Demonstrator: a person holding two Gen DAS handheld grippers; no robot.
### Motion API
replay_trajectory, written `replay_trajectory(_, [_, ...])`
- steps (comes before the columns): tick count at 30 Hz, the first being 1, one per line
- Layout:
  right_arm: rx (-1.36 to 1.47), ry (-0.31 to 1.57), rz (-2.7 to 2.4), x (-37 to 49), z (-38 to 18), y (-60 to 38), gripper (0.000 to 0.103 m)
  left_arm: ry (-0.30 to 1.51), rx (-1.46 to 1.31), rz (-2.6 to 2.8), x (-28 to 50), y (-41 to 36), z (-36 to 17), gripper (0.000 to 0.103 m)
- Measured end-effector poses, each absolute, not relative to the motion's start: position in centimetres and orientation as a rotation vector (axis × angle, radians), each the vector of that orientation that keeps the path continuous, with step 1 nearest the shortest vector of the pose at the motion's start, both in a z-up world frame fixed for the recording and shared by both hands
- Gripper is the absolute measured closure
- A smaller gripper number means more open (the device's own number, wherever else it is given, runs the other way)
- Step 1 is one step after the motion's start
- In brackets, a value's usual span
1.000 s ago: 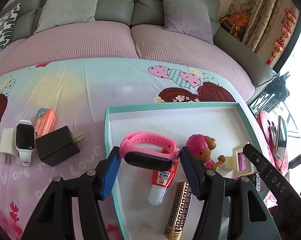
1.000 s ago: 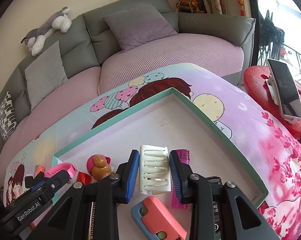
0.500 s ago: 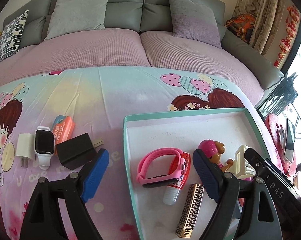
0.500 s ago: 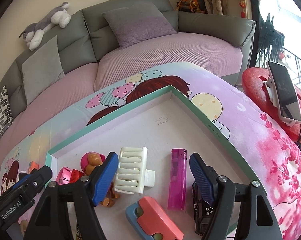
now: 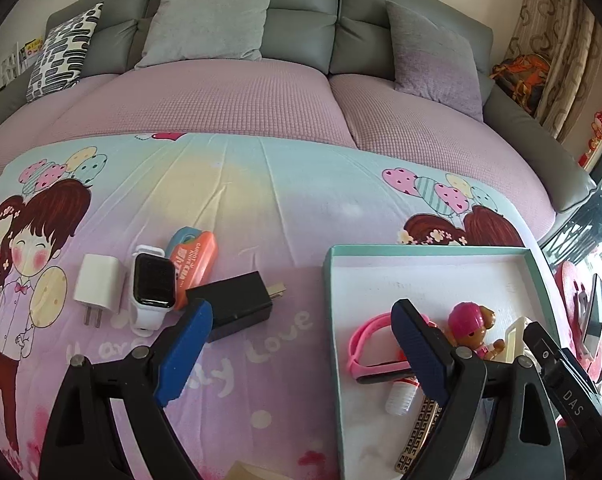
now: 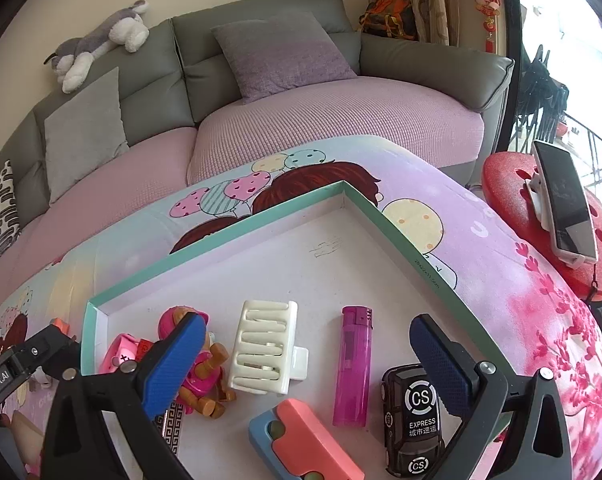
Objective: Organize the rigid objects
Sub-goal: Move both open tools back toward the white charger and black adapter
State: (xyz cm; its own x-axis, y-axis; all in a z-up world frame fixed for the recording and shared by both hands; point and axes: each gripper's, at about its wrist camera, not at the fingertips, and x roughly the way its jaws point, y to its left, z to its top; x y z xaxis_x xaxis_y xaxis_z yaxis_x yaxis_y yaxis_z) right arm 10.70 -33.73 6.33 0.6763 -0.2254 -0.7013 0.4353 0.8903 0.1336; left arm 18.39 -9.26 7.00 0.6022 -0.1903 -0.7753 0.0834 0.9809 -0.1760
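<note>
Cartoon-print bedsheet [image 5: 261, 200] fills both views. Right gripper [image 6: 307, 356], its jaws just spread wide, grasps nothing; between them in the teal-rimmed white tray [image 6: 385, 216] lie the cream plastic hair claw [image 6: 263, 352], its long axis running up the frame, and the upright purple lighter [image 6: 353, 368]. Left gripper [image 5: 301, 354], jaws likewise just opened, is empty; the pink watch band [image 5: 365, 344] lies at lower right.

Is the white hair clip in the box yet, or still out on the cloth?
In. The hair clip lies flat on the box floor beside the lighter, free of the fingers.

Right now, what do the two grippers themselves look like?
Both are black plastic with triangular cut-out arms and silver rivets. The left gripper and right gripper have fingers with blue textured pads. White lettering marks their bodies.
</note>
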Motion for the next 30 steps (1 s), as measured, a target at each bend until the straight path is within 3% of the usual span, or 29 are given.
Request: replay_trajectory(30, [0.151, 0.683, 0.074, 13.3, 7.5, -17.3, 0.0, 0.891, -0.289, 0.185, 17.5, 3.7, 7.3, 0.012])
